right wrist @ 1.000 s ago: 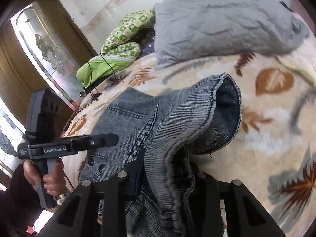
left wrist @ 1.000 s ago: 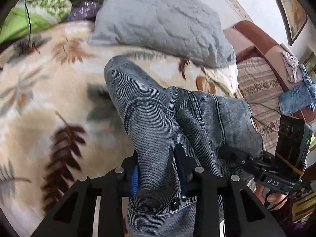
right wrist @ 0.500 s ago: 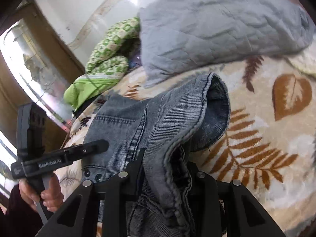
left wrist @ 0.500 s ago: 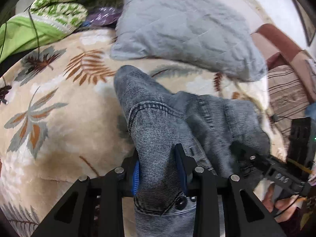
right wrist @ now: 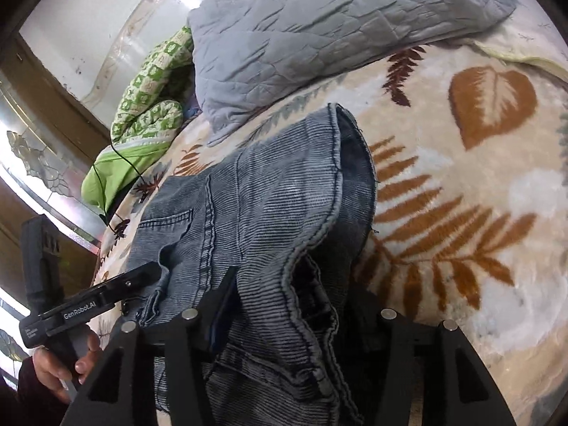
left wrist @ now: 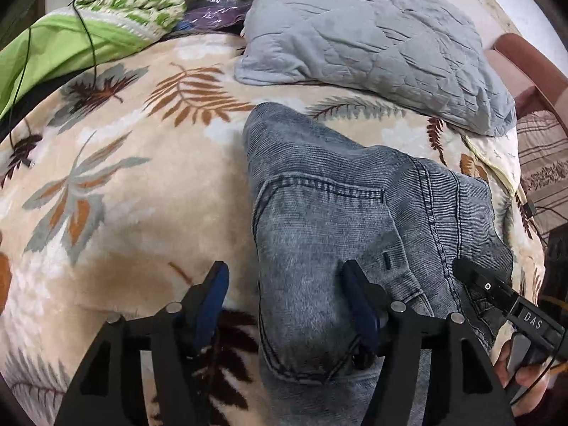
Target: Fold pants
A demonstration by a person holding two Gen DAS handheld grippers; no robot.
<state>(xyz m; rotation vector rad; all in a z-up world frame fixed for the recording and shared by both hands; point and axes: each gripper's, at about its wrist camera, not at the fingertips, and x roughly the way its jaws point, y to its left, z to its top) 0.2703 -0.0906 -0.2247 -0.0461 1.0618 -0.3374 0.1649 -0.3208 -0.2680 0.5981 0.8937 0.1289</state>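
The grey-blue denim pants [left wrist: 337, 220] lie folded in a bundle on the leaf-patterned blanket [left wrist: 117, 191]. My left gripper [left wrist: 284, 284] is open, its blue pads wide apart, with the pants' left edge lying loose between them. In the right wrist view the pants [right wrist: 255, 206] show a hem opening at the right. My right gripper [right wrist: 291, 294] is open too, its fingers spread around the bunched denim; its right finger is hidden by cloth. The other gripper shows in each view, at the right [left wrist: 497, 294] and at the left [right wrist: 106, 294].
A grey quilted pillow [left wrist: 372, 35] lies behind the pants. A green patterned cover [left wrist: 88, 25] with a black cable is at the back left. A brown sofa [left wrist: 532, 81] stands at the right. A wooden door with glass [right wrist: 32, 142] is at the left.
Both grippers lowered the pants onto the blanket and opened. The left pads now stand wide apart; the right fingers have spread and the denim hangs slack.
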